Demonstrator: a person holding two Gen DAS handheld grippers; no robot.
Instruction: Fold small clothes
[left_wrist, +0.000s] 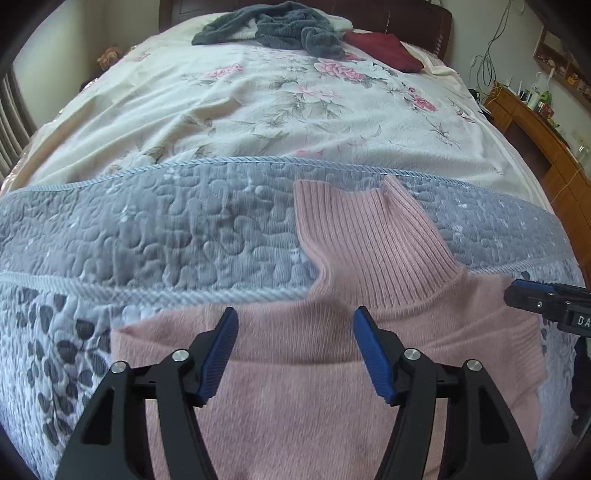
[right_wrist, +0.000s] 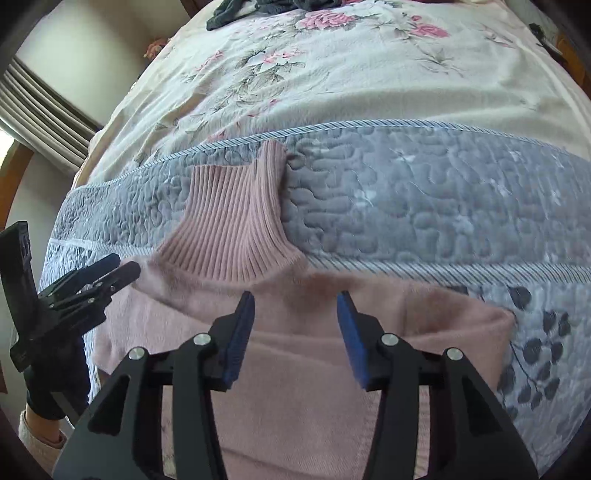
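From the left wrist view, my left gripper (left_wrist: 294, 345) hangs wide open over the pink sweater (left_wrist: 332, 398), holding nothing. The sweater lies flat on the grey quilt (left_wrist: 147, 236) at the near end of the bed (left_wrist: 258, 122), its ribbed collar (left_wrist: 365, 240) pointing away from me. My right gripper (left_wrist: 546, 299) shows only at the right edge, near the shoulder.

From the right wrist view, my right gripper (right_wrist: 295, 341) is also spread wide and empty above the sweater (right_wrist: 295, 424), just below the collar (right_wrist: 236, 229). A sleeve seems already folded across the chest. I judge the fold is partly done; next I should grip both shoulders and bring them toward the hem.
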